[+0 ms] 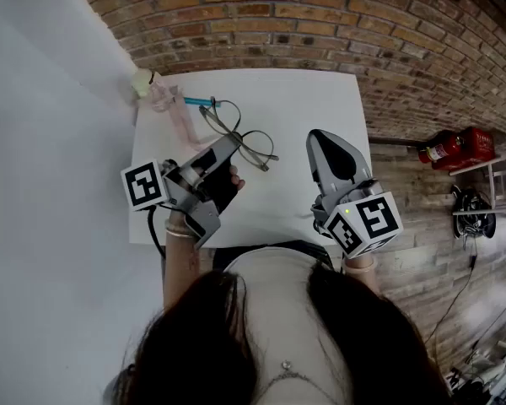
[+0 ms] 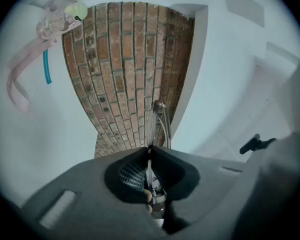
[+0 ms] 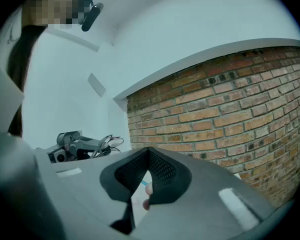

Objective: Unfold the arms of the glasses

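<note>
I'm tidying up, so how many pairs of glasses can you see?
1. The glasses are clamped in the left tool, over the white table; the right tool is shut on nothing.

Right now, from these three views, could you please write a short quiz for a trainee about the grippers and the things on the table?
1. True or false: the jaws of the right gripper stand wide apart.
2. Where are the glasses? A) pinched in the left gripper B) pinched in the right gripper C) lying free, with no gripper on them
3. Fill in: in the head view, the pink object with the green cap lies at the far ____ corner of the table.

Key: 1 false, the jaws are together and hold nothing; 2 A; 3 left.
</note>
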A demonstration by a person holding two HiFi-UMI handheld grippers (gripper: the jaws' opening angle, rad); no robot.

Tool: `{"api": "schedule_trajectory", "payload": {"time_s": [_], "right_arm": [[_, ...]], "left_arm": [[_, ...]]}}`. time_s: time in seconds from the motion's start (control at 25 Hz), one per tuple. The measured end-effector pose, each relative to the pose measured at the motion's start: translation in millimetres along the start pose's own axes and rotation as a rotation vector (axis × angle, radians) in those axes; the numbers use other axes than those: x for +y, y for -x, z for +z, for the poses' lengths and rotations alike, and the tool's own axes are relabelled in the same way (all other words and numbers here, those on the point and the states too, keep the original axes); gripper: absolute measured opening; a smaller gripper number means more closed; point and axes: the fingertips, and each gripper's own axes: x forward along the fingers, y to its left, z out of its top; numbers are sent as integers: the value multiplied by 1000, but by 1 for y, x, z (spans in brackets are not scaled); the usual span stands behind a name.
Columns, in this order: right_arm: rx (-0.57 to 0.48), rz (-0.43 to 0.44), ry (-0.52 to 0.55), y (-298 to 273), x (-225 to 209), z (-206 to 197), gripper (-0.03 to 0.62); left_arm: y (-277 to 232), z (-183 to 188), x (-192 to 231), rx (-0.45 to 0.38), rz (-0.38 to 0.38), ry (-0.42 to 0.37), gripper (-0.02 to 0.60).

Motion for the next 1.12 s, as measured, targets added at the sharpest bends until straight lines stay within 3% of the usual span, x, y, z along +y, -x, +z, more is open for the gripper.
{"api": "schedule_trajectory", "payload": {"time_s": [1.12], "right_arm": [[-38,239,-7,4,2,15,6]], "left_arm": [[-35,9,7,-13,-14,-7,20]]}}
